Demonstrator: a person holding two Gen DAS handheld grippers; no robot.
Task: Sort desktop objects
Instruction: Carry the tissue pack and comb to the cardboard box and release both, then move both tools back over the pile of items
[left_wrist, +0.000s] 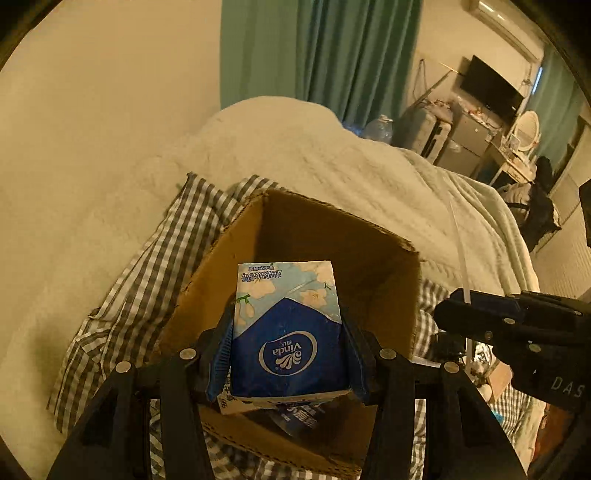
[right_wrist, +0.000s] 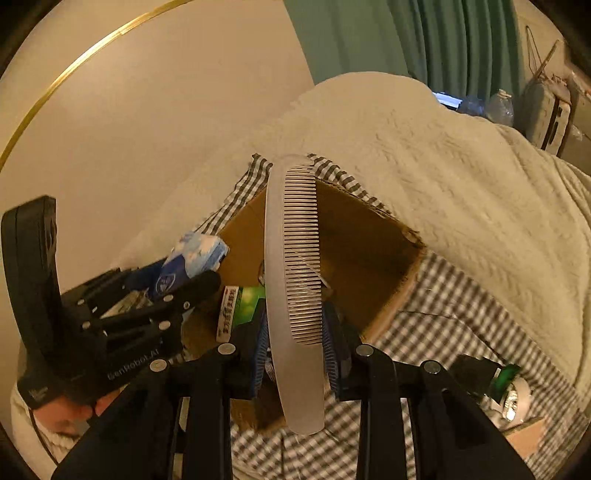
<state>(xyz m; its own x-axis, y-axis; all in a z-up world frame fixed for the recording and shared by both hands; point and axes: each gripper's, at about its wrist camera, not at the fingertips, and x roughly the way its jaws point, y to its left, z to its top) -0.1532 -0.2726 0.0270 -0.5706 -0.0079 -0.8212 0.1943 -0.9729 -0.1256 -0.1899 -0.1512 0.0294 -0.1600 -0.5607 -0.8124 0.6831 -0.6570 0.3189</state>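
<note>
My left gripper (left_wrist: 286, 332) is shut on a blue Vinda tissue pack (left_wrist: 288, 325) and holds it over the open cardboard box (left_wrist: 369, 254). The pack also shows in the right wrist view (right_wrist: 192, 258). My right gripper (right_wrist: 295, 332) is shut on a clear plastic comb (right_wrist: 291, 258), held upright over the same box (right_wrist: 362, 236). A green and white packet (right_wrist: 240, 306) lies inside the box. The right gripper shows in the left wrist view (left_wrist: 454, 314) to the box's right, with the comb (left_wrist: 460, 243) standing up from it.
The box sits on a grey checked cloth (left_wrist: 155, 251) on a bed with a cream blanket (left_wrist: 295, 147). A small green and silver object (right_wrist: 509, 387) lies on the cloth (right_wrist: 461, 332) at the right. Green curtains (left_wrist: 332, 48) and furniture stand behind.
</note>
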